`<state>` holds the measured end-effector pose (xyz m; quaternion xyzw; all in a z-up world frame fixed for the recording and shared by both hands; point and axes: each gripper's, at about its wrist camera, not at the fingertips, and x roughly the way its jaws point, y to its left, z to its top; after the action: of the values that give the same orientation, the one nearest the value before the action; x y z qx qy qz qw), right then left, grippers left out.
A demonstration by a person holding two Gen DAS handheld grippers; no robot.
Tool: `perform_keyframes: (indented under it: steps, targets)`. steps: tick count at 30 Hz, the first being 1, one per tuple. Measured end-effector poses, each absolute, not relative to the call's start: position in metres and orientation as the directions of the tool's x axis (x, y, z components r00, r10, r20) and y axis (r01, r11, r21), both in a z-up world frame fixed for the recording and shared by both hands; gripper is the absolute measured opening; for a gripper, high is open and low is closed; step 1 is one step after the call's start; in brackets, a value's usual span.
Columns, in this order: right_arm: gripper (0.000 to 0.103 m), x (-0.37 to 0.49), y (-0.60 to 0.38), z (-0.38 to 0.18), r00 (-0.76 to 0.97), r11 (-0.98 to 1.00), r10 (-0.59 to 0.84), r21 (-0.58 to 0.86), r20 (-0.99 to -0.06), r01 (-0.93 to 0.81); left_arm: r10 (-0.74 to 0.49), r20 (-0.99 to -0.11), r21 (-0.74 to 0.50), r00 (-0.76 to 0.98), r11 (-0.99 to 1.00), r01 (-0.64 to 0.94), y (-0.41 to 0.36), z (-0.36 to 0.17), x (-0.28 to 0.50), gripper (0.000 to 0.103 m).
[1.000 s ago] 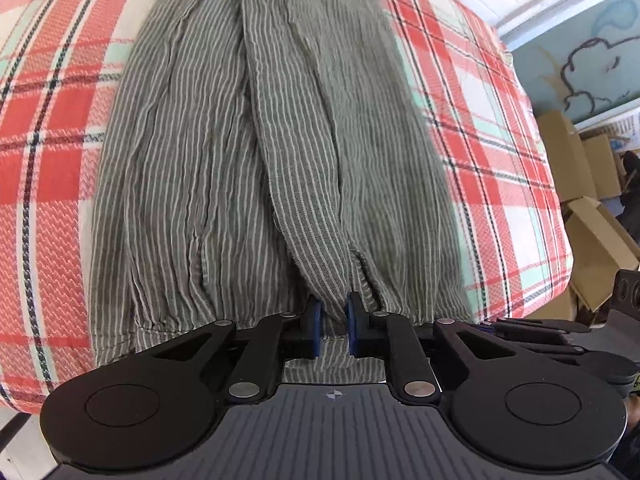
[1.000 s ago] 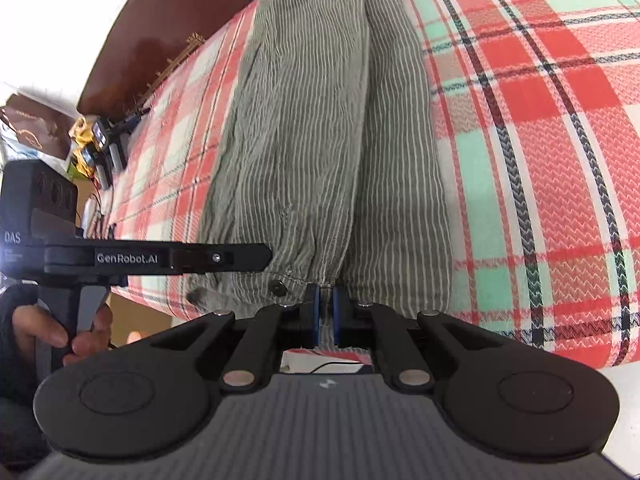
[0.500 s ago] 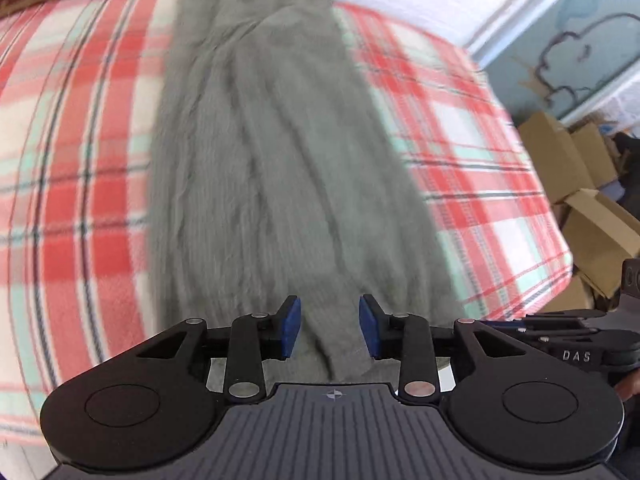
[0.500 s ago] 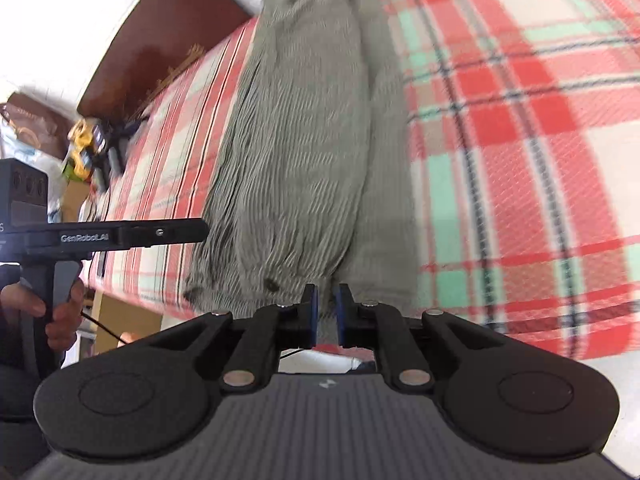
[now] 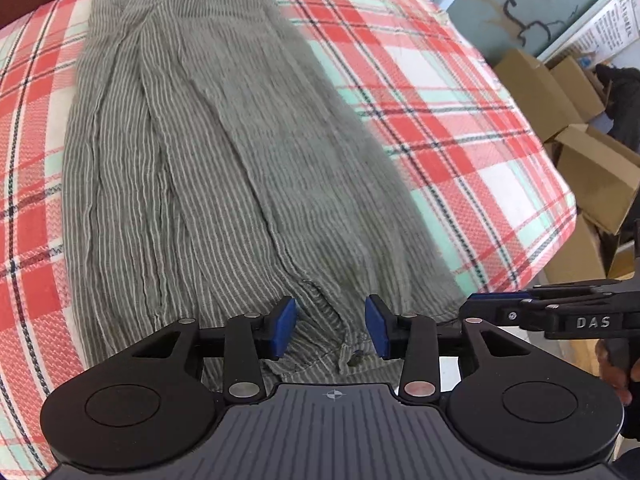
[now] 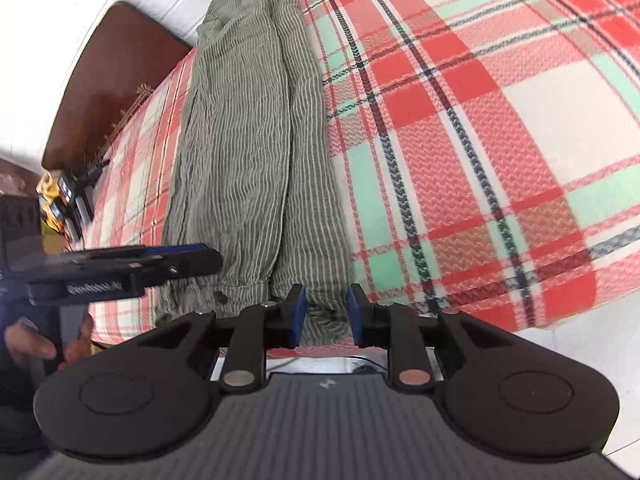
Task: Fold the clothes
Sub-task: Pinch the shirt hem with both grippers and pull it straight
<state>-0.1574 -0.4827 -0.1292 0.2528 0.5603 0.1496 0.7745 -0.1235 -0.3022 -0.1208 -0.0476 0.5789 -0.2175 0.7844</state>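
Trousers (image 5: pixel 224 168) lie lengthwise, seemingly halved, on the blanket (image 5: pixel 420 92); left gripper (image 5: pixel 330 332) and right gripper (image 6: pixel 325 314) gape at the cuffs, needing fresh grips.

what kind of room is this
Likely a bedroom that doubles as storage: a bed with a plaid blanket and a dark wooden headboard, a striped garment laid on it, and cardboard boxes stacked beside.

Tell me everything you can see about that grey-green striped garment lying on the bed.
The grey-green garment with thin white stripes looks like light, crinkled fabric. It lies lengthwise on the red, white and mint plaid blanket, folded into long overlapping panels, wrinkled. Its near end has gathered, buttoned cuffs at the bed's edge. The left hand-held gripper and right hand-held gripper are both open around those cuffs, gripping nothing.
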Motion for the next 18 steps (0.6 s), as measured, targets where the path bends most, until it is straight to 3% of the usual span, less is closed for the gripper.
perform_keyframes:
  steps: [2,3,4,11,18]
  targets:
    - [0.026,-0.156,-0.481,-0.133,0.315,0.830,0.514,0.556,-0.798,0.053,-0.396,-0.889,-0.328,0.232,0.902,0.282,-0.301,-0.122,-0.125,0.055]
    - [0.014,-0.156,-0.482,-0.135,0.306,0.836,0.509,0.547,-0.804,0.047,-0.395,-0.889,-0.328,0.231,0.902,0.280,-0.300,-0.123,-0.126,0.055]
    - [0.009,-0.156,-0.482,-0.136,0.298,0.843,0.502,0.537,-0.812,0.041,-0.395,-0.890,-0.329,0.229,0.903,0.278,-0.299,-0.124,-0.127,0.055]
    - [0.009,-0.157,-0.481,-0.139,0.264,0.876,0.467,0.482,-0.844,-0.012,-0.394,-0.892,-0.334,0.222,0.905,0.264,-0.293,-0.127,-0.132,0.061]
    - [0.015,-0.157,-0.483,-0.107,0.308,0.860,0.495,0.508,-0.813,-0.041,-0.373,-0.865,-0.311,0.335,0.923,0.227,-0.255,-0.085,-0.150,0.064]
